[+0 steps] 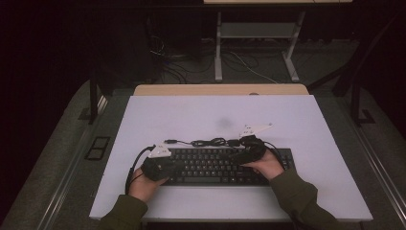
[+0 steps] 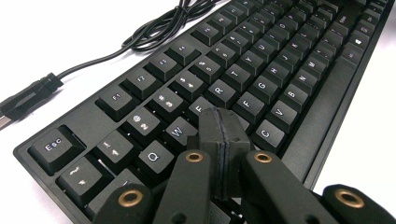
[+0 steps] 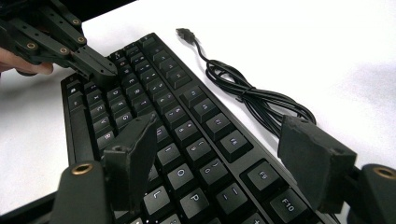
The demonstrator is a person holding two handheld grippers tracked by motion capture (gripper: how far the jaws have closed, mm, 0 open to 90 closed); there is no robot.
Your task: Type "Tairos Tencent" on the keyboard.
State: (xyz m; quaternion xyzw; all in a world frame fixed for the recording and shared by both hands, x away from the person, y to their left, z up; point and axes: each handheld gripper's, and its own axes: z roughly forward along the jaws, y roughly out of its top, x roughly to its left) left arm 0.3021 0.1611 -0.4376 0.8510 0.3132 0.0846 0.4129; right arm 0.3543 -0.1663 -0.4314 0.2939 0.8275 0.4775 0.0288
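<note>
A black keyboard (image 1: 215,166) lies on the white counter (image 1: 191,115) in front of a seated person in olive sleeves. The left tongs (image 1: 165,167) rest over the keyboard's left end, the right tongs (image 1: 244,155) over its right half, well apart. Just beyond both tongs, a coiled black cable (image 1: 206,142) lies along the keyboard's far edge.
</note>
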